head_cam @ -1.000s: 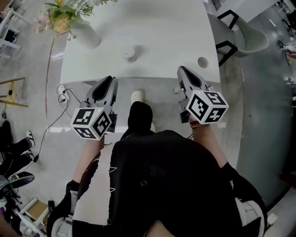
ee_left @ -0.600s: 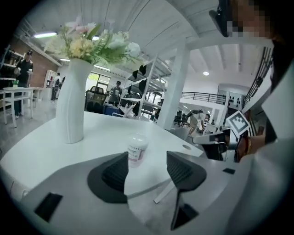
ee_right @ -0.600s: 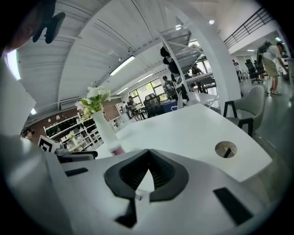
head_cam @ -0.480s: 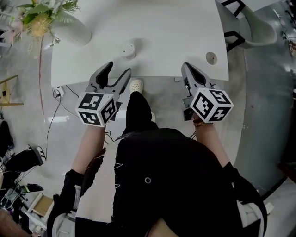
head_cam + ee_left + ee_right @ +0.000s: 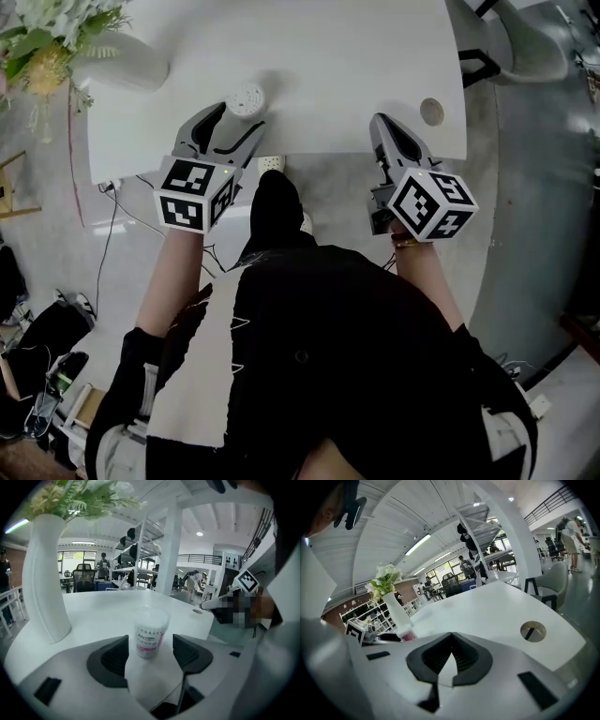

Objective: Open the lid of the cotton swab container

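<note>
Cotton swab container (image 5: pixel 246 100) is standing upright near the front edge of the table (image 5: pixel 356 56), toward its left end, with its lid still on. We are bringing the left gripper (image 5: pixel 236 124) in over that edge. A second ago it was hanging short of the table with its jaws nearly together; now it is reaching the container, and its jaws have just been opening wide.

In the left gripper view the container is sitting between the two pads with a gap on either side, so nothing is pressing on it yet. We are reading this as the end of the approach: the body is being lined up for a hold, and the squeeze is not yet made.

Our right gripper (image 5: pixel 386 127) is hovering at the front edge toward the right end, near the round cable hole (image 5: pixel 432 112), jaws together and empty. We are judging that it is waiting to work the lid.

On the container's white label we are making out "XIN" in dark letters above a pink band; the print under it is too small to read.
</note>
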`<act>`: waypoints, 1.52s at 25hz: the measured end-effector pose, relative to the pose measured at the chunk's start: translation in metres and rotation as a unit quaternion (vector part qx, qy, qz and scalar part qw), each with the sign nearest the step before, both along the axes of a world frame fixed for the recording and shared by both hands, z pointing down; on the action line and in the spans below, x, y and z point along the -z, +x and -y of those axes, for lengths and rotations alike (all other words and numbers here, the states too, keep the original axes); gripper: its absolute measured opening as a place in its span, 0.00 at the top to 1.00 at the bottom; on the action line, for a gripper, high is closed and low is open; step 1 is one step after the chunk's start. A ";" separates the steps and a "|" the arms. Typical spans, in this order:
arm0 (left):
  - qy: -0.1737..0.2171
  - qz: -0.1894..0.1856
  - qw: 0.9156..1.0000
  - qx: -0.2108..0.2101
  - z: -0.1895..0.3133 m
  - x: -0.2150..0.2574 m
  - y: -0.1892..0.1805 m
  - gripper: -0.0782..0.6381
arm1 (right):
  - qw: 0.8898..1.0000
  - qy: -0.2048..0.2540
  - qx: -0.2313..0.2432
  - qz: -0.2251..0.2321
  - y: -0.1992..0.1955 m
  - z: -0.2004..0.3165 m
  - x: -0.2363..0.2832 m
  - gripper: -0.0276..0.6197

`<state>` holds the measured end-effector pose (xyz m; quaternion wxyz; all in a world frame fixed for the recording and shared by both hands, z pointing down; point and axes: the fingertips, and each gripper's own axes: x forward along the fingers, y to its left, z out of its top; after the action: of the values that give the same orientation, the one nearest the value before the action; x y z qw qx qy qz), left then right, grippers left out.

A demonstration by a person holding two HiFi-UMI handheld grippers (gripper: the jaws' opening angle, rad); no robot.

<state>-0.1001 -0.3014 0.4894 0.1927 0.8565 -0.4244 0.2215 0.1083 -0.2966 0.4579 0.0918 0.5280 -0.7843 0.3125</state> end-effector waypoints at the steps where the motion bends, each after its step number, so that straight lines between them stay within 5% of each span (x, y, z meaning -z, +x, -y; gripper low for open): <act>1: 0.000 0.008 1.000 -0.009 0.002 0.000 0.002 0.47 | 1.000 -0.001 0.000 0.001 0.000 0.002 -0.001 0.95; 19: -0.004 0.058 0.996 -0.063 0.009 -0.014 0.007 0.49 | 1.000 -0.015 0.024 0.007 -0.017 0.027 -0.006 0.95; 38: 0.017 0.020 0.999 -0.019 0.015 0.003 0.011 0.53 | 0.998 -0.007 0.045 0.036 -0.034 0.020 0.008 0.95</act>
<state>-0.0893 -0.3168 0.4864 0.1658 0.8629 -0.4156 0.2350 0.0746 -0.3163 0.4501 0.0812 0.4802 -0.8078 0.3321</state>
